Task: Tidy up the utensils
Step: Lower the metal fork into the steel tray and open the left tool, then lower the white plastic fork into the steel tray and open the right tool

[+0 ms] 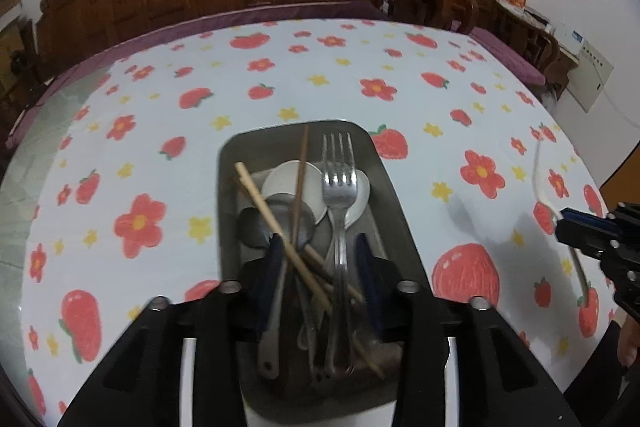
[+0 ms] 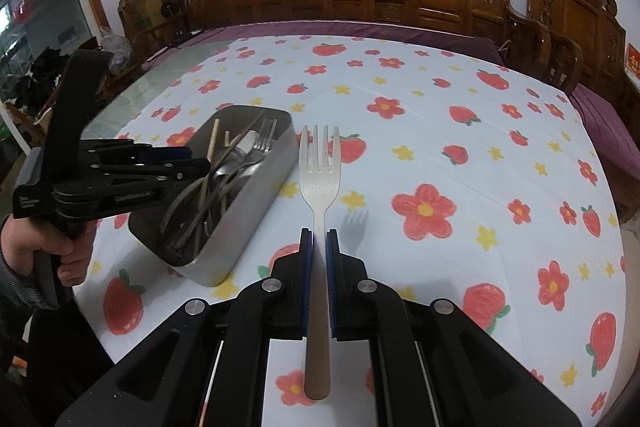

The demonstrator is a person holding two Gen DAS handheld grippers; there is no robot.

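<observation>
The right tongs pinched a plastic fork by its neck, tines pointing ahead and lifted off the counter, its shadow falling just right of it. The tray lay just to their left, already crowded with a metal fork, spoons and crossed chopsticks. The left tongs hung spread above the tray's near end, gripping nothing. A good drop, I judged, would swing the fork left, line it up lengthwise with the tray and lower it before letting go; the left tongs and slanted chopsticks stood in the way.
</observation>
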